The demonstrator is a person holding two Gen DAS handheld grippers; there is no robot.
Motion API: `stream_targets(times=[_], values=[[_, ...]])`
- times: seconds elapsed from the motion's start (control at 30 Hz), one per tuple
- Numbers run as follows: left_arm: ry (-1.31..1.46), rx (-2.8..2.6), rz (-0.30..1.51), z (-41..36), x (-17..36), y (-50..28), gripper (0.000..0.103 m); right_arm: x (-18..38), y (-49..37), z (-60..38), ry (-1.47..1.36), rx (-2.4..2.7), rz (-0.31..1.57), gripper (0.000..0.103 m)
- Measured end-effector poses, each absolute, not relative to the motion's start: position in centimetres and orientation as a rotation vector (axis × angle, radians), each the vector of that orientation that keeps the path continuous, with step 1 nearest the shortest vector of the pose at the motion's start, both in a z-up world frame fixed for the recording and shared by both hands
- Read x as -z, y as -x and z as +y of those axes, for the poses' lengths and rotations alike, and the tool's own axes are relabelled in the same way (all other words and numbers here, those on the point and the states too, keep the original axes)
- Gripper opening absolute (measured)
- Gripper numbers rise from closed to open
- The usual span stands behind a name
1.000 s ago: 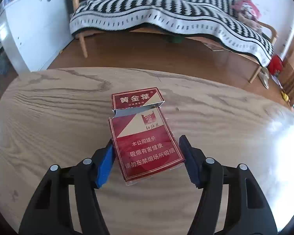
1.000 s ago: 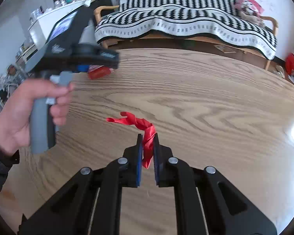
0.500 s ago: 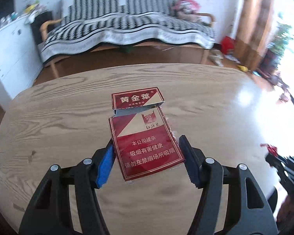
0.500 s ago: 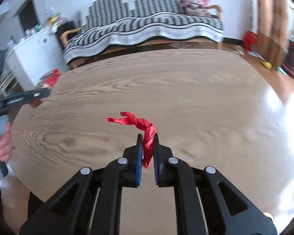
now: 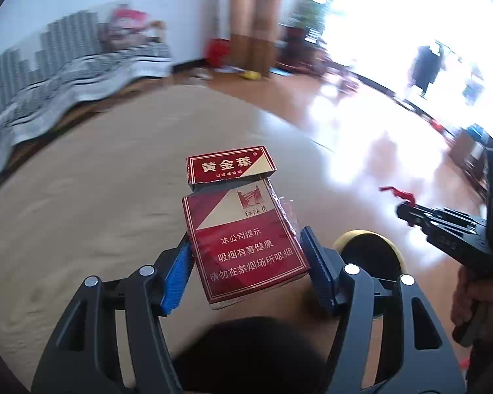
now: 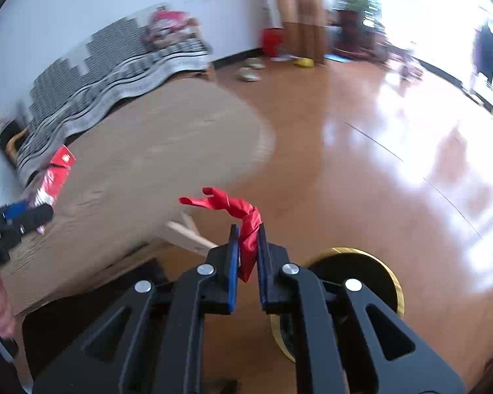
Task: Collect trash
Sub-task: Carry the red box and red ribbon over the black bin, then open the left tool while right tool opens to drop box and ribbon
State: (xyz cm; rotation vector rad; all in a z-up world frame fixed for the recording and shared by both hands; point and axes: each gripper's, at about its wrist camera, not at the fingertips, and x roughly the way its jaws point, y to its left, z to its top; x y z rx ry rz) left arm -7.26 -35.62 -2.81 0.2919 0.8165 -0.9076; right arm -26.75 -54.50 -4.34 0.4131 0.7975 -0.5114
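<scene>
**woodgrain_fan:** Glossy orange floor (image 6: 361, 164) all over the place, glare from the window bouncing off it, and the round wooden table (image 5: 82, 197) sits blurry beside it. What's each claw got?

**umi_tinkerer:** Left gripper (image 5: 249, 262) is clamped on a red cigarette pack (image 5: 246, 243), blue pads pressing both long sides. Its flip lid (image 5: 230, 164) hangs open at the far end, gold characters on it, and some crinkly cellophane sticks out on the pack's right edge. The pack is off the table, held above it near the rim.

**woodgrain_fan:** And the right one?

**umi_tinkerer:** Right gripper (image 6: 246, 249) is pinched nearly together on a twisted red scrap (image 6: 233, 207), plastic or wrapper, can't tell which. One end sticks out past the fingertips to the left, the other dangles between the pads. It's held over the floor, just past the table edge.

**woodgrain_fan:** Any bin?

**umi_tinkerer:** Yep, a round bin (image 6: 394, 282) with a yellow rim and dark inside, on the floor right beside the table. In the right view it's partly hidden behind the right finger; in the left view it peeks out just right of the pack.

**woodgrain_fan:** Background?

**umi_tinkerer:** Sofa (image 6: 115, 65) with a black-and-white striped cover beyond the table, a red bucket (image 6: 272, 41) by the wall further off. You can also see a hand (image 5: 476, 298) gripping the right tool's handle at the right edge of the left view.
</scene>
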Motion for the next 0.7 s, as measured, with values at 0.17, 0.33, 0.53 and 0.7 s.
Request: stream_targets(times=[0.17,0.33,0.53,0.7], values=[[-0.338,1.082,0.851,-43.4,5.7,13.1,0.062,5.8,34.1,-58.5,-0.479,0.641,0.803,0.010],[-0.382,1.167,0.895,-48.8,10.4,17.1,0.062,8.6,38.6,-61.1,-0.556,0.716,0.828,0.010],[-0.375,1.225,1.015,-51.3,16.9,18.5,0.062,12.0,40.5,-62.0,-0.625,0.753,0.854,0.010],[-0.408,1.232,1.048,-51.1,20.2,19.0,0.062,14.2,40.4,-61.4,-0.656,0.753,0.884,0.010]])
